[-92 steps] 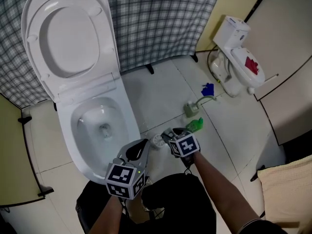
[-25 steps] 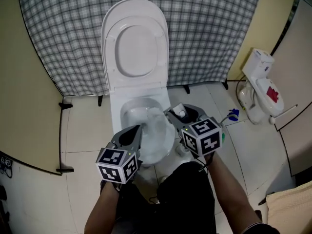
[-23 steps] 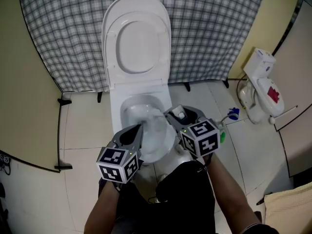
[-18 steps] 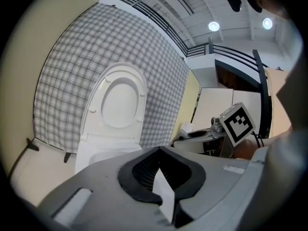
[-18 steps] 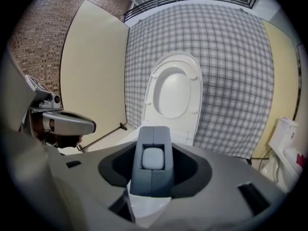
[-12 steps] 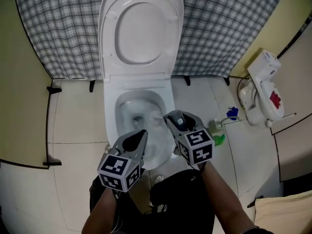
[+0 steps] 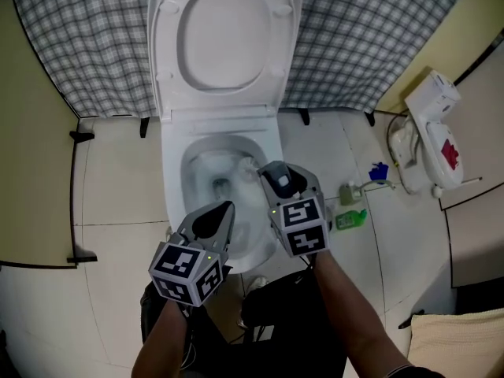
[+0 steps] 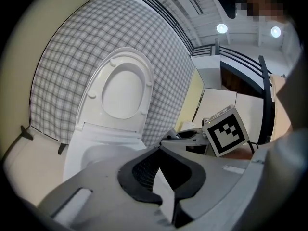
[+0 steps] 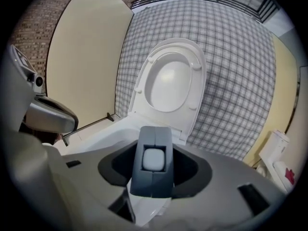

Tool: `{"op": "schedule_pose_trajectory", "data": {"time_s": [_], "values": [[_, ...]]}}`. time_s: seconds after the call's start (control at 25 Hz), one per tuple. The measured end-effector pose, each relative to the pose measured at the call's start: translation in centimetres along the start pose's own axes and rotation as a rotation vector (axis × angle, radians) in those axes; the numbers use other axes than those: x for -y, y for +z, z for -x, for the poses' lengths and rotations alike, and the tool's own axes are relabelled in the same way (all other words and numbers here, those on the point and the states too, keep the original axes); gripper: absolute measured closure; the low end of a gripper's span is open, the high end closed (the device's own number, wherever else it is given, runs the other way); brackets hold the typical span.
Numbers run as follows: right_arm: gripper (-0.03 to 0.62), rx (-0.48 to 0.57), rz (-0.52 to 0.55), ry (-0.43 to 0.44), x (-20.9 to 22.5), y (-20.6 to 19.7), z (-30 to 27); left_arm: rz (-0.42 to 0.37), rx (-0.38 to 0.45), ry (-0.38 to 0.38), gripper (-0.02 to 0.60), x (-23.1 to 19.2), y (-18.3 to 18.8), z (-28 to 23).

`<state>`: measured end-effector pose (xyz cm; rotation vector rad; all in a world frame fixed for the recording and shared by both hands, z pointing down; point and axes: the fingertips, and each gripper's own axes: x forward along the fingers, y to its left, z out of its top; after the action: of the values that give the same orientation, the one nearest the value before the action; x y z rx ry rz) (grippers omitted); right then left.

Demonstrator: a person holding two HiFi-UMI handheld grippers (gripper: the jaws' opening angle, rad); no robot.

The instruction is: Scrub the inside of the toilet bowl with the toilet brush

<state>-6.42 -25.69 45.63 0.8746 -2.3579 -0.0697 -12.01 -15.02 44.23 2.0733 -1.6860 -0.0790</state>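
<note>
The white toilet [image 7: 169, 187] stands with seat and lid [image 7: 224, 38] raised against the checked wall. My right gripper [image 7: 272, 172] hangs over the bowl's right side, shut on the toilet brush's grey handle [image 7: 281, 181]. That handle fills the gap between the jaws in the right gripper view [image 9: 154, 160]. Its far end reaches down into the bowl, where the brush head is hard to make out. My left gripper [image 7: 227, 208] hovers over the bowl's front rim, jaws together and empty. The left gripper view shows the lid [image 8: 122, 88] ahead and the right gripper's marker cube [image 8: 225, 134] alongside.
On the tiled floor right of the toilet sit a brush holder [image 7: 347, 193], a green bottle [image 7: 350, 219] and a blue item [image 7: 379, 170]. A second small white toilet [image 7: 429, 132] stands at the far right. Beige partitions close in on the left and right.
Both grippers have sunk toward the bowl. The right one, with the brush, has come from beside the bowl to over its right side. The left stays shut at the front rim.
</note>
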Motion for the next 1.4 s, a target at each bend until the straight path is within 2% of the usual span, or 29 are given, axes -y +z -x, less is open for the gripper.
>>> {"op": "schedule_pose_trajectory", "data": {"time_s": [0.32, 0.8, 1.04, 1.4], "values": [[0.384, -0.111, -0.031, -0.017, -1.8, -2.7, 3.9, -0.009, 0.013, 0.02, 0.572, 1.0, 0.9, 2.7], [0.384, -0.158, -0.075, 0.004, -4.5, -5.1, 9.7, -0.018, 0.048, 0.029, 0.572, 2.8, 1.8, 5.9], [0.385, -0.113, -0.08, 0.023, -4.0, -3.4, 8.1, -0.013, 0.04, 0.034, 0.572, 1.7, 1.6, 5.1], [0.387, -0.012, -0.051, 0.016, -1.3, 0.5, 1.6, 0.008, 0.017, 0.019, 0.572, -1.0, 1.2, 1.5]]}}
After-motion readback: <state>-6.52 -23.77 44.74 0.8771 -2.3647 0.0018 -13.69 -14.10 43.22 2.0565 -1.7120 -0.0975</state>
